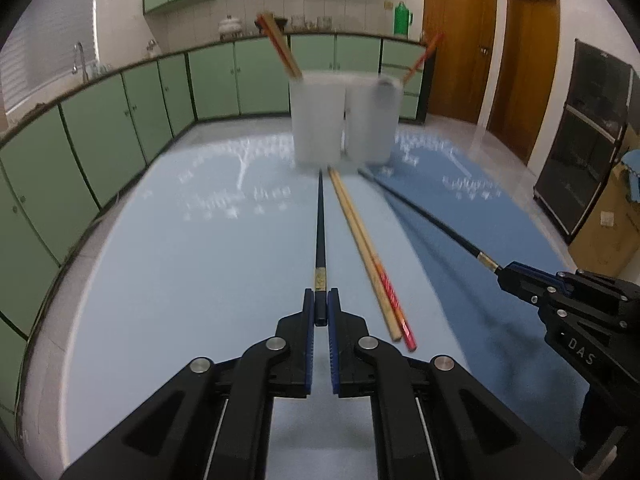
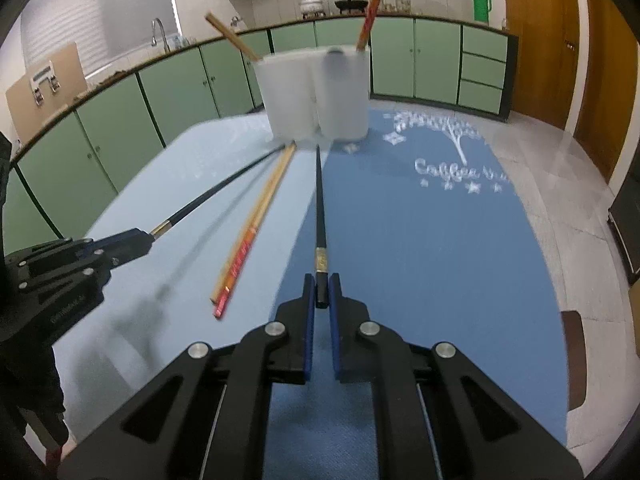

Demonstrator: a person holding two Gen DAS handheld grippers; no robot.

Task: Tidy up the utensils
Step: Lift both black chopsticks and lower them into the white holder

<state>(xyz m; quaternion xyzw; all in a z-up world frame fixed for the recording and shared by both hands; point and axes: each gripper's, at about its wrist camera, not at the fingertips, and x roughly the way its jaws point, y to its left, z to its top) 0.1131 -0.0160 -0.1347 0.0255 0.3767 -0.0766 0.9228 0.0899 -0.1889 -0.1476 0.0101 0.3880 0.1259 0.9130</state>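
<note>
In the left wrist view my left gripper (image 1: 321, 300) is shut on the thick end of a black chopstick (image 1: 321, 232), which points away toward two frosted white cups (image 1: 318, 120). At the right, my right gripper (image 1: 505, 274) is shut on a second black chopstick (image 1: 432, 220). Between them a wooden chopstick (image 1: 358, 236) and a red-ended chopstick (image 1: 394, 304) lie side by side on the mat. The right wrist view shows my right gripper (image 2: 321, 294) clamping its black chopstick (image 2: 320, 208), with the left gripper (image 2: 140, 242) at the left. More chopsticks (image 2: 370, 14) stand in the cups (image 2: 344, 96).
A light blue mat (image 1: 180, 260) and a darker blue mat (image 1: 460, 200) cover the table, whose pale rim (image 1: 60, 280) curves along the left. Green cabinets (image 1: 100, 140) line the back wall. A black cabinet (image 1: 580, 152) and a cardboard box (image 1: 608, 232) stand at the right.
</note>
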